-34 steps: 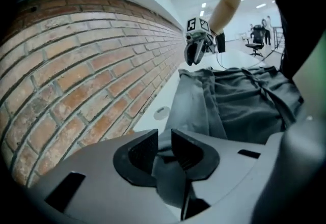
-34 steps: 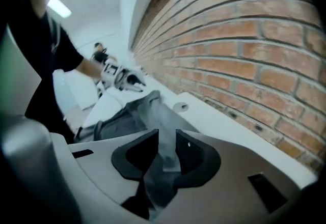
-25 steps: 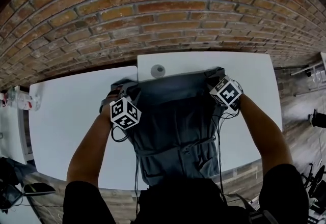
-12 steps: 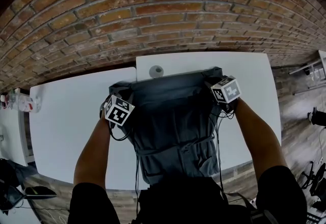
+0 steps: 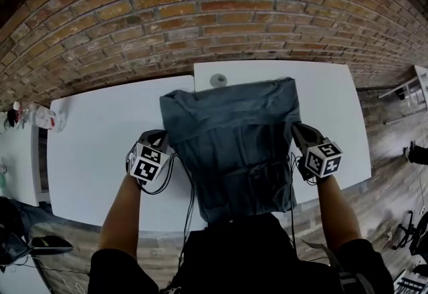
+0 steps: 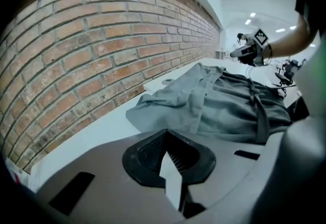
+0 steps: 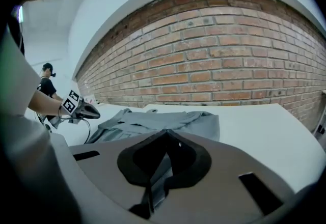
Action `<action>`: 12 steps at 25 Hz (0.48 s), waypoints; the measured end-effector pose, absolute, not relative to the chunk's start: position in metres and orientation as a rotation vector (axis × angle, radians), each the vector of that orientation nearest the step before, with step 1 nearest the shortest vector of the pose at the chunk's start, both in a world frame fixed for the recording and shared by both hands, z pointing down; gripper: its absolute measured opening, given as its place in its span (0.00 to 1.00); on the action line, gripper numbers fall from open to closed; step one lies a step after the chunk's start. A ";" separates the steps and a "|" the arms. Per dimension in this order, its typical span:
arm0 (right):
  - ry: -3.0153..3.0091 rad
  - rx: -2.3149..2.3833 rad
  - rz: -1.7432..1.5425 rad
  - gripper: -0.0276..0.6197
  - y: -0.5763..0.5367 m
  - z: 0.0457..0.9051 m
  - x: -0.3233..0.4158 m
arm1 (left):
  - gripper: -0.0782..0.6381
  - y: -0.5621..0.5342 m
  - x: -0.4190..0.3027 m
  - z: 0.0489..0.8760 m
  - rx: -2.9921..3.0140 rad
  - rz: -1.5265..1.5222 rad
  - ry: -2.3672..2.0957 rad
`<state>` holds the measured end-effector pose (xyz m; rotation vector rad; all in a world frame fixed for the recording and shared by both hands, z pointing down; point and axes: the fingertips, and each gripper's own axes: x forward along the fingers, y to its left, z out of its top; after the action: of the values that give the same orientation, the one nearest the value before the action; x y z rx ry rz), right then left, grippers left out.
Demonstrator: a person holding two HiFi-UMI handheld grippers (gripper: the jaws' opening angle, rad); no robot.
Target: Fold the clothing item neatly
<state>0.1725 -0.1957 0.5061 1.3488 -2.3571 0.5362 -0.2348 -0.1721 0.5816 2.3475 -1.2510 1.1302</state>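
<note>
Pulled back from the far corners, the left tool (image 5: 159, 136) and right tool (image 5: 301, 131) flank the grey garment (image 5: 231, 145) at 9 and 3 o'clock, jaws just closed on nothing. It lies spread mid-tabletop (image 5: 93, 145), seemingly smoothed ready for folding.

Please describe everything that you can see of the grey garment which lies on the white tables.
The garment is dark grey-blue and looks like soft woven cloth. It lies spread flat, roughly rectangular, across the seam where the two white tables meet. Its far edge is smooth and straight, with a crumpled corner on the left. A strap of the same cloth crosses its lower part. Its near end seems to hang over the tables' front edge.
</note>
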 end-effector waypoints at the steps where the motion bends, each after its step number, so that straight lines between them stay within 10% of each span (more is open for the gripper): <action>1: -2.355 1.360 0.535 0.05 -0.184 0.504 0.172 | 0.11 -0.162 -0.238 0.578 2.356 1.142 -1.245; 12: -2.373 1.159 0.516 0.05 -0.092 0.507 0.177 | 0.11 -0.055 -0.222 0.549 2.322 1.175 -1.350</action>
<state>0.1774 -0.0916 0.5070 1.1588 -2.3730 0.5156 -0.2219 -0.0552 0.5491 2.3218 -1.3500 1.1754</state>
